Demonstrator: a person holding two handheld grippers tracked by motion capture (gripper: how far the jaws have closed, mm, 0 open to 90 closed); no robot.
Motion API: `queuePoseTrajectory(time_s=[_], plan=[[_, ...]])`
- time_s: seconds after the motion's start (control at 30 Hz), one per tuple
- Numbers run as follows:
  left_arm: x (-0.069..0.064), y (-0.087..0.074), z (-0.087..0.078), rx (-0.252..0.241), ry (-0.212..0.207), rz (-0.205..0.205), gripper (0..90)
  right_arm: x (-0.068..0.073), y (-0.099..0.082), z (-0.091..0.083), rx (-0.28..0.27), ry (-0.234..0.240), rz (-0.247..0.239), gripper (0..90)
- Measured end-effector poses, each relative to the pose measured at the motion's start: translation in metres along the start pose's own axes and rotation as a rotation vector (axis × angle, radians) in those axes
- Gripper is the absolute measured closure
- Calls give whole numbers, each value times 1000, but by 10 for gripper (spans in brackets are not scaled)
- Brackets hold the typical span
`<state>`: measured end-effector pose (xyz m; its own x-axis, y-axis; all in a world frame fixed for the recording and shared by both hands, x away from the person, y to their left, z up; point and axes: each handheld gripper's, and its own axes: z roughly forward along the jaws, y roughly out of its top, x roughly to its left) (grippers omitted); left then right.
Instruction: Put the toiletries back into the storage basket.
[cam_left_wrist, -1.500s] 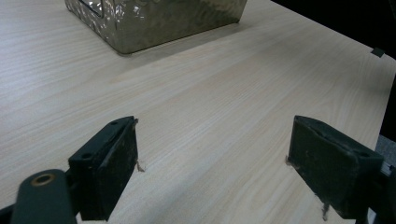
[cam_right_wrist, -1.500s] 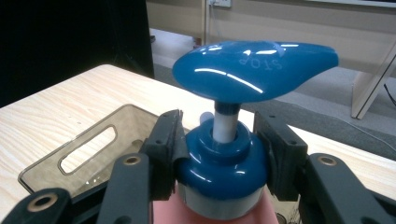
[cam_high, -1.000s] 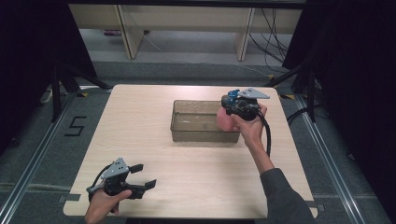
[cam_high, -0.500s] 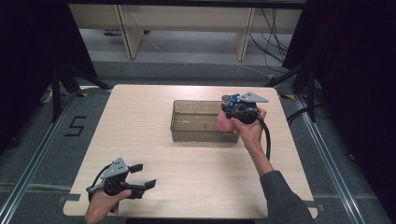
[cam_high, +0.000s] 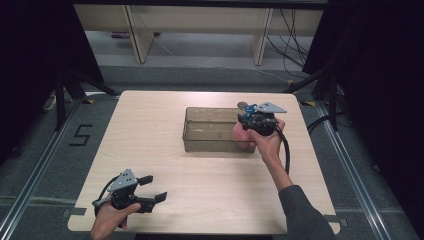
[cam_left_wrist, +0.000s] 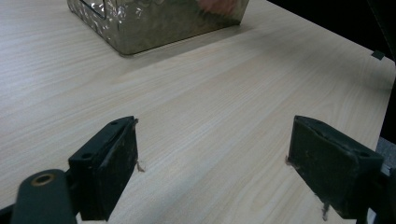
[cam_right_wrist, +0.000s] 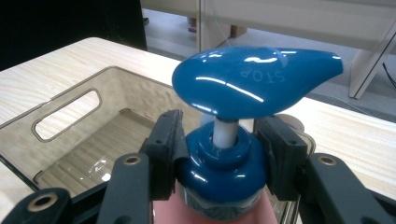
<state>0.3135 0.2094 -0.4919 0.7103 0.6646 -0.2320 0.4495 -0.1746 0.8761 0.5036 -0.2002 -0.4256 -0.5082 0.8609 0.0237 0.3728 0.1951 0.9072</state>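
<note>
My right gripper is shut on the blue collar of a pump bottle, which has a pink body and hangs at the right end of a clear plastic bin. In the right gripper view the bottle's blue pump head stands upright above the right gripper, and the bin lies open below and to the left. My left gripper rests open near the table's front left corner. In the left gripper view the left gripper has bare wood between its jaws, with the bin farther off.
The light wooden table has the bin right of its middle. Its near edge runs just behind the left hand. Dark floor, rails and shelf legs surround the table.
My right gripper has shifted slightly toward the near side and lower with the pump bottle, closer into the bin's right end. The left gripper has stayed put.
</note>
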Motion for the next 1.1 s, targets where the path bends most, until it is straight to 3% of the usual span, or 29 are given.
queuePoseTrajectory(time_s=[0.13,0.33,0.37,0.43,0.47,0.67,0.77,0.83,0.93,1.07,1.1], plan=[[1,0,0,-1,-7,6,153,0,-3,2,-3,-4,-23,536],[1,0,0,1,-3,5,154,2,-8,3,11,-7,23,537],[0,0,0,2,1,3,154,0,-9,5,11,-12,-3,537],[0,0,0,-5,-6,2,153,1,-10,4,13,-9,16,536],[0,0,0,-5,-6,1,154,-1,-10,5,9,-9,-13,536],[0,0,0,-3,-6,8,154,1,-9,6,20,-30,-42,516],[0,0,0,-7,-3,4,154,3,-9,3,-2,-54,-2,395],[0,0,0,-7,-3,3,153,0,-8,1,-14,-36,35,334],[1,0,0,-1,-3,10,154,-1,-7,-2,-18,-21,48,302],[0,0,0,-1,1,8,153,-4,-9,-9,-9,4,106,236],[0,0,0,-1,2,10,154,-5,-10,-10,-19,6,97,234]])
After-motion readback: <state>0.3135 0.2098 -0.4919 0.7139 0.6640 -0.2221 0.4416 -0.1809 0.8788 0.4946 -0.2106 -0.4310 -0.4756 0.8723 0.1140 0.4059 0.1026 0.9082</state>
